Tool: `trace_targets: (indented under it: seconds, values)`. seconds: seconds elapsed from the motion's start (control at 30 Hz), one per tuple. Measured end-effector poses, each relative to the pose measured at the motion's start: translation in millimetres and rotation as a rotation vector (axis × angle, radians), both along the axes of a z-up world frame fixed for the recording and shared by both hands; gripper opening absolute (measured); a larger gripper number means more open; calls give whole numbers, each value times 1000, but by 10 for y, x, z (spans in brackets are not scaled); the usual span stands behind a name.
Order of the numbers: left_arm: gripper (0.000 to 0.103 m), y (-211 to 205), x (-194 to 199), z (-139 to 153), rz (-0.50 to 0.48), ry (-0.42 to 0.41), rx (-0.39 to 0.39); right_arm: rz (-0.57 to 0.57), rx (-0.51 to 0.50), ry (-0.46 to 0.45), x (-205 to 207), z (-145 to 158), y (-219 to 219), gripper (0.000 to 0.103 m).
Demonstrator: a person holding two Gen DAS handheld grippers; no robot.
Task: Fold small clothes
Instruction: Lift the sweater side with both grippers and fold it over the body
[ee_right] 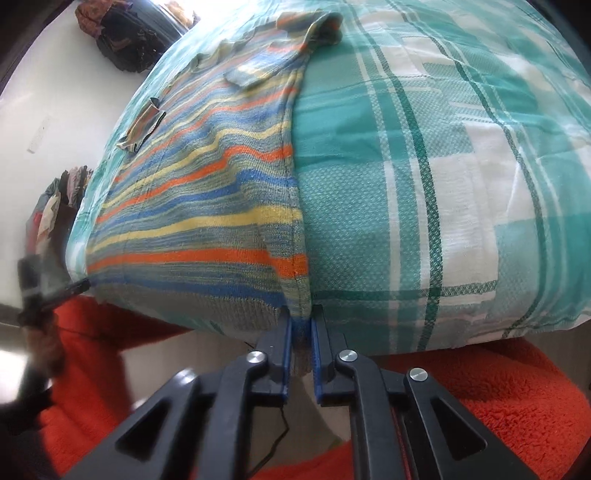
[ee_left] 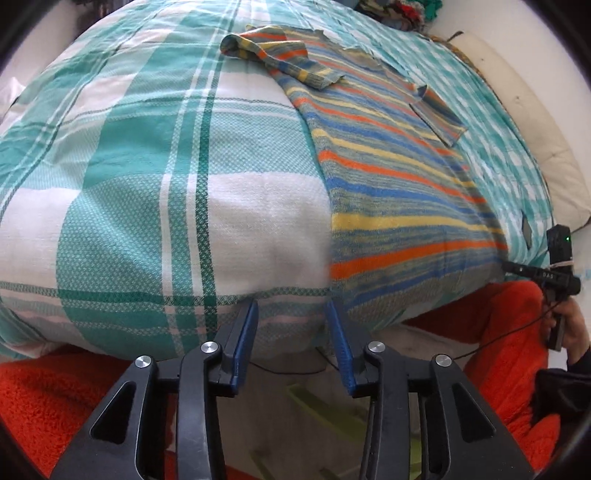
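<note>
A striped knit sweater [ee_left: 399, 177] in blue, orange, yellow and grey lies flat on a teal-and-white plaid bedspread [ee_left: 155, 177], one sleeve folded across its top. My left gripper [ee_left: 293, 314] is open and empty at the near bed edge, just left of the sweater's hem corner. In the right wrist view the same sweater [ee_right: 207, 206] runs away from me. My right gripper [ee_right: 301, 325] is shut on the sweater's hem at its near right corner. The other gripper shows blurred at the left of that view [ee_right: 40, 291].
An orange fuzzy blanket [ee_left: 48, 402] lies below the bed edge, also in the right wrist view [ee_right: 498, 391]. Piles of clothes [ee_right: 125, 33] sit on the floor beyond the bed. A white pillow [ee_left: 532, 122] lies at the bed's right side.
</note>
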State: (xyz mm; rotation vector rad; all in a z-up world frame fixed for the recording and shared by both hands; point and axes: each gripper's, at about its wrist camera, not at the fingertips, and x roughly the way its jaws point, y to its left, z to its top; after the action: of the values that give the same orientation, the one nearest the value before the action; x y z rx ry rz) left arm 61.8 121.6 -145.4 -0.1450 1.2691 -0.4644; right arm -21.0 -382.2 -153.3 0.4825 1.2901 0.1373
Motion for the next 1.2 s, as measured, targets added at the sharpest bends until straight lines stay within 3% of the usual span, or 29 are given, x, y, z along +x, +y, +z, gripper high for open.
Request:
trace_targets:
  seconds: [0.07,0.2,0.27,0.33,0.47,0.57,0.8,1.07,1.2]
  values:
    - [40,-133,-7,-73,-28,16,6,-25,17,-21,-55,46,-69,57]
    - [39,-495,5,-211,-55,39,30,-75,79,-26,-34,-44,-163,56]
    - [4,-582,31,-245,-48,46,40,-72,138,-2,1,-206,-185,54]
    - [3,-504,19,-194,-26,51,27,-18,155,34,31,-271,-90,3]
    - [2,-280,-139,105,-47,1,53,16,173,14,-84,43,4,4]
    - [2,-215,-194,141,-51,0,85,-8,149,24,-132,145,-12,4]
    - [2,-452,-77,-253,-17,28,220,-61,47,161,59,-465,88,4]
    - [3,-550,-72,-277,10,20,264,-91,3,158,137,-524,161,4]
    - [9,-537,-106,-254,15,25,276,-105,-11,154,123,-482,172,6]
